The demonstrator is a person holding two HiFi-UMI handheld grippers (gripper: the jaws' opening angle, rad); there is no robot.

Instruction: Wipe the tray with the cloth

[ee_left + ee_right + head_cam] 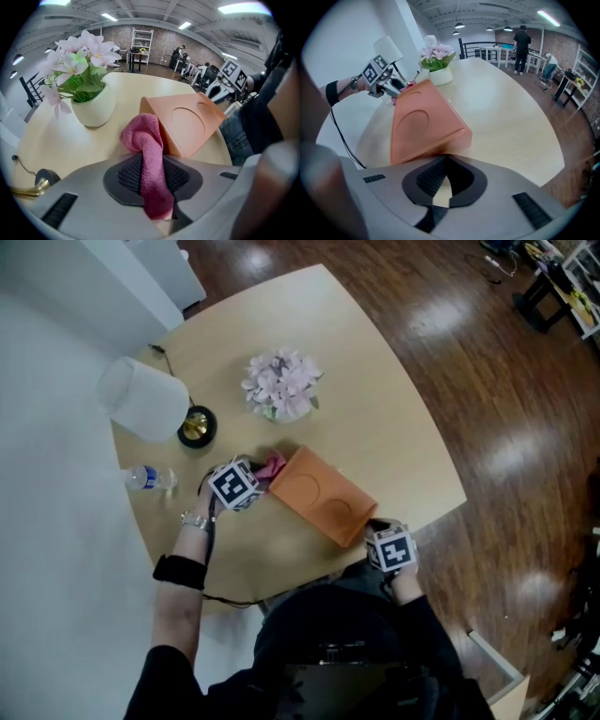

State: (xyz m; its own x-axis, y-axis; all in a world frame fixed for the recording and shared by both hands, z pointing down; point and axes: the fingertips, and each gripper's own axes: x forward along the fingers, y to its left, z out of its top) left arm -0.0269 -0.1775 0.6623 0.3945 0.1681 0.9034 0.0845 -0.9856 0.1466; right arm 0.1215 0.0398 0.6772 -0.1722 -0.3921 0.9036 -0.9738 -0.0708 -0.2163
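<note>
Head view hides most of the pink cloth (274,465) behind my left gripper (251,482), whose jaws pinch it beside the orange tray's (323,495) far end, while my right gripper's (444,157) tips press together at the tray's near corner, grip unclear, and the bottle's (150,479) label is unreadably small.

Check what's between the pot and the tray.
Only bare table lies between the pot and the tray, clearest in the left gripper view; the cloth sits nearer the camera, by the tray's corner.

From where I stand, the round wooden table (394,418) bears a flowerpot (281,388); lamp (155,401) and water bottle (150,479) left of it, orange tray (323,495) nearer.
</note>
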